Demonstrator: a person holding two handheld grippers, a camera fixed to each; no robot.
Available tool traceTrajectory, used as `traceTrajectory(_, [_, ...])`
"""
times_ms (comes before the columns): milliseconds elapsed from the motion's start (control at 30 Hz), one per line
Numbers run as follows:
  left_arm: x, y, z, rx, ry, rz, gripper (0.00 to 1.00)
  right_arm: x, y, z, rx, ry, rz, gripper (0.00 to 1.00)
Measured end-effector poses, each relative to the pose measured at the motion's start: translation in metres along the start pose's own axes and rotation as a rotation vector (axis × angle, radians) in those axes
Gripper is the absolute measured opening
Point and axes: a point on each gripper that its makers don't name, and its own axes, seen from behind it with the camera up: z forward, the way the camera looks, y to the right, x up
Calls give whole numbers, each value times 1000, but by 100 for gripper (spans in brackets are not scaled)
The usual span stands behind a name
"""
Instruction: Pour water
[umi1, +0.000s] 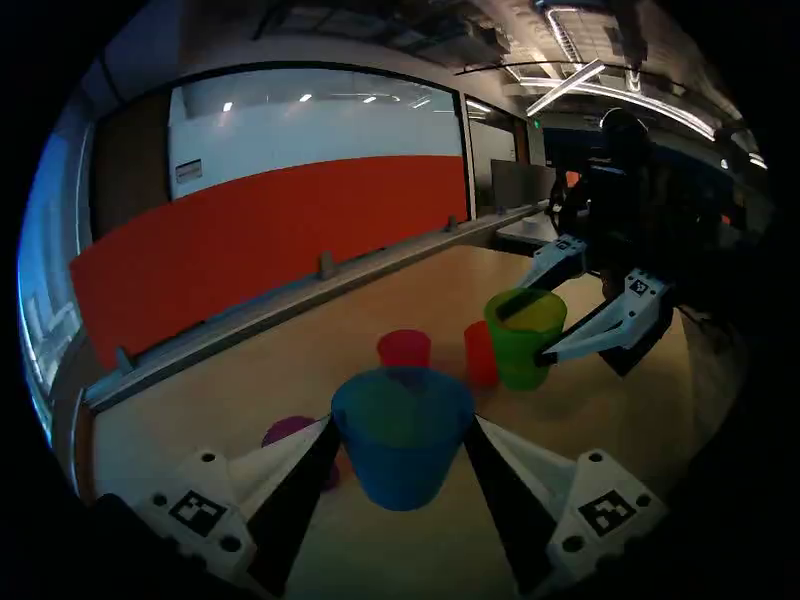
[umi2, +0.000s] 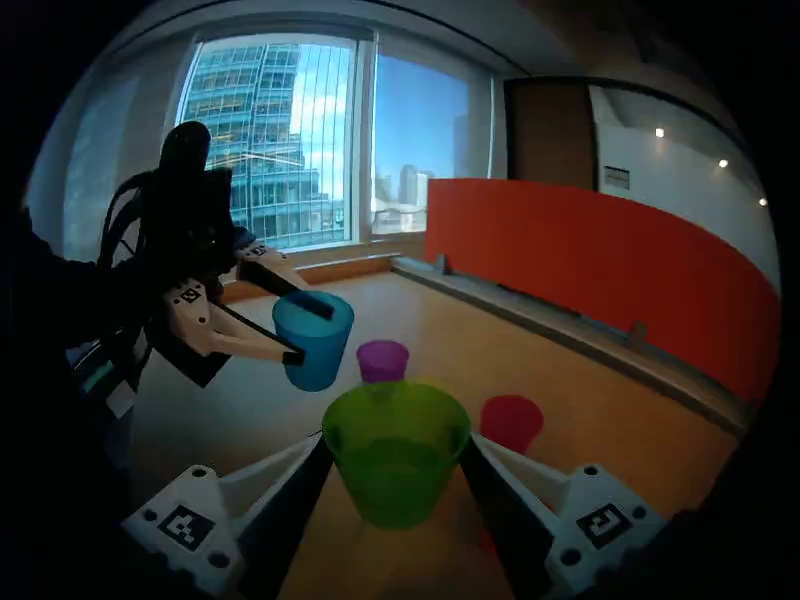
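Your left fingers pinch one blue cup, your right fingers one green cup, and three stand on the counter: red cup, orange cup, purple cup.

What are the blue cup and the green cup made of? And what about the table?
The blue cup and the green cup look like thin plastic. They are smooth and a bit shiny, and light glows through their coloured walls. The table looks like pale wood or a wood-look board, smooth with a soft sheen. I cannot tell which of the two it is.
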Motion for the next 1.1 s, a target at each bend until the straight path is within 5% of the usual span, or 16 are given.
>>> traceTrajectory(700, [-70, 2, 25, -61, -185, 47, 86, -53, 0, 33, 33, -149, -6, 90])
traceTrajectory(1100, [-89, 2, 38, -90, -232, 68, 86, -69, 0, 44, 41, -193, -19, 89])
